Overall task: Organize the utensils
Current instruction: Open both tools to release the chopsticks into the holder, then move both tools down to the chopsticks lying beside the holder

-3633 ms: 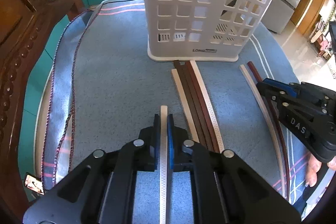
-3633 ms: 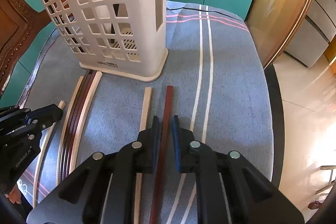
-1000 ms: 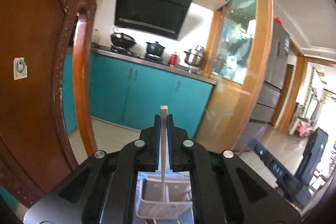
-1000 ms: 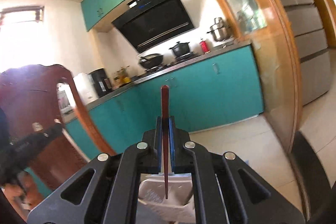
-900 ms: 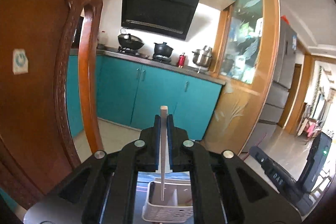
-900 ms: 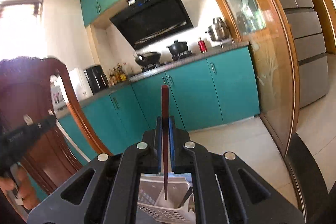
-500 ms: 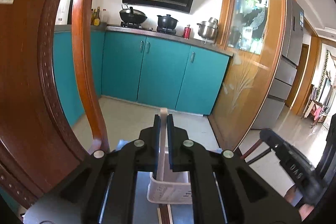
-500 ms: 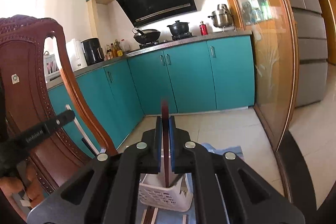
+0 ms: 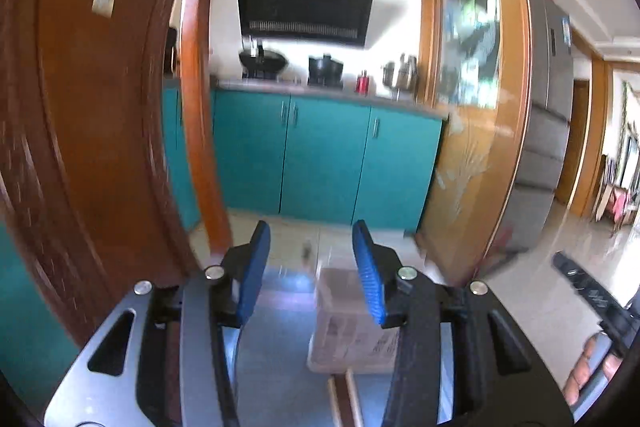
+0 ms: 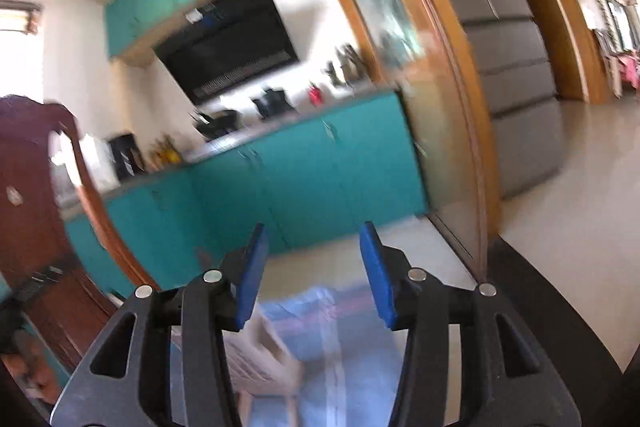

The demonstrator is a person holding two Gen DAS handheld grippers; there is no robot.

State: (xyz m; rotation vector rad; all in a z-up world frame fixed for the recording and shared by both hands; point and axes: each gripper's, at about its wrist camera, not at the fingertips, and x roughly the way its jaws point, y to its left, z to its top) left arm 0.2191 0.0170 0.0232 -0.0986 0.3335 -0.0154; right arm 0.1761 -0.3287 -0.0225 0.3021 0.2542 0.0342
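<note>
My left gripper (image 9: 312, 239) is opening, and nothing lies between its blue pads (image 9: 256, 263). Below and ahead of it stands the white slotted basket (image 9: 352, 331), blurred, on the blue cloth (image 9: 276, 359). Several chopsticks (image 9: 344, 399) lie on the cloth just in front of the basket. My right gripper (image 10: 314, 243) is opening too, with an empty gap between its pads. The basket (image 10: 260, 351) appears low and left of centre in the right wrist view, blurred. In the left wrist view the right gripper (image 9: 588, 291) reaches in at the right edge.
A carved wooden chair back (image 9: 92, 131) rises close on the left. Teal kitchen cabinets (image 9: 324, 163) and a tiled floor lie beyond the table. A wood-framed glass partition (image 9: 476, 131) stands to the right. A person's fingers (image 9: 592, 367) show at the lower right edge.
Both grippers held a chopstick upright over the basket half a second ago. Their jaws have since parted and both chopsticks are gone from between the pads. Both views have tilted and blurred.
</note>
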